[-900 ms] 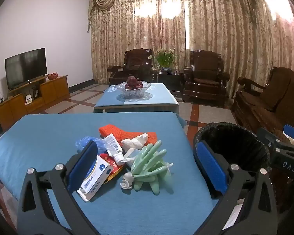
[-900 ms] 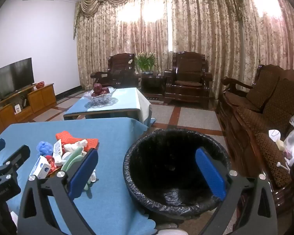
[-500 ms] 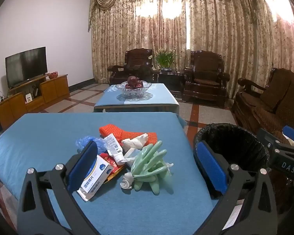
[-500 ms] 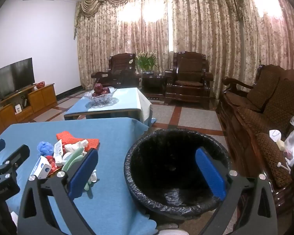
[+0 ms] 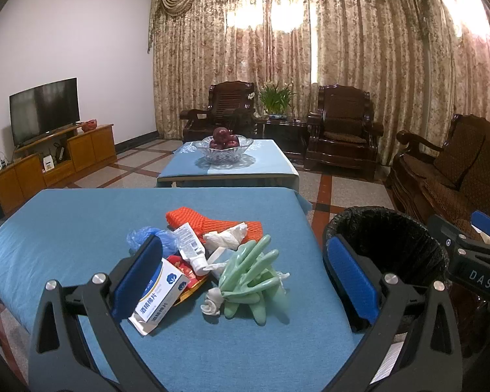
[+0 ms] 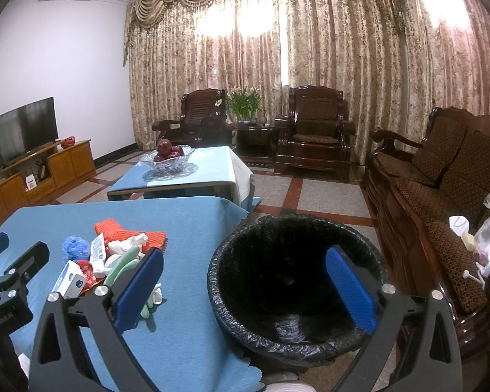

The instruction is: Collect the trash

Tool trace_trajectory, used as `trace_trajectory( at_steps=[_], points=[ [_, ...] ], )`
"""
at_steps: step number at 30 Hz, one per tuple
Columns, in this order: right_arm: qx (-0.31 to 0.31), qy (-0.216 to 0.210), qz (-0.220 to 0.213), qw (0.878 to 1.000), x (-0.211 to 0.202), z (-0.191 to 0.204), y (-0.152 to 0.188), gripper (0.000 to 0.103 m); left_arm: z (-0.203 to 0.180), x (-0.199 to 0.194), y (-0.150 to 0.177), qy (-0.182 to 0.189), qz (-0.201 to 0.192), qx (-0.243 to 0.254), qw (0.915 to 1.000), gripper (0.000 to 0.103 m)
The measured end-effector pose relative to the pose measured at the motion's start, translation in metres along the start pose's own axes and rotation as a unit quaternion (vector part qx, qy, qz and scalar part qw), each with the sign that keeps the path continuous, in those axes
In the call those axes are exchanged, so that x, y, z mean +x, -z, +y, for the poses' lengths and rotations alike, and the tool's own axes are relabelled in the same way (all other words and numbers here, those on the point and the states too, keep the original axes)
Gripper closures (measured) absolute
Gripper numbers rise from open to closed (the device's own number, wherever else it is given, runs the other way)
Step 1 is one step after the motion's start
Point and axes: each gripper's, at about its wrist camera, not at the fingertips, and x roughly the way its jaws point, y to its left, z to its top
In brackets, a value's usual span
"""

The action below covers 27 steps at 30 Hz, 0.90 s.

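Left hand-held gripper [image 5: 245, 281] jaws wide, empty, above trash pile [image 5: 212, 258] at frame centre on counter [image 5: 65, 222]; right hand-held gripper [image 6: 245, 284] also spread over bin [image 6: 297, 281] lower right; suggest pinching green glove [image 5: 254, 281] first, topmost.

Crinkled glossy plastic bin liner [image 6: 277, 336]

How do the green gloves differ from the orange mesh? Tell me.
The green gloves are smooth and glossy, with fingers fanned out; the orange mesh is knitted, netted and lies flat. The gloves sit at the near edge of the pile, closer to the bin; the mesh lies at the far edge. Both rest on the blue tablecloth, untouched by either gripper.
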Motion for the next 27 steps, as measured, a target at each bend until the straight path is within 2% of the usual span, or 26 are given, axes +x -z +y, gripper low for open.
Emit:
trace_trajectory(
  at_steps=[27],
  points=[
    [0.003,0.0,-0.001,1.0,0.002,0.0022,-0.0003,0.006,0.0003,-0.0012,0.0001,0.002,-0.001,0.001,1.0,0.005]
  ],
)
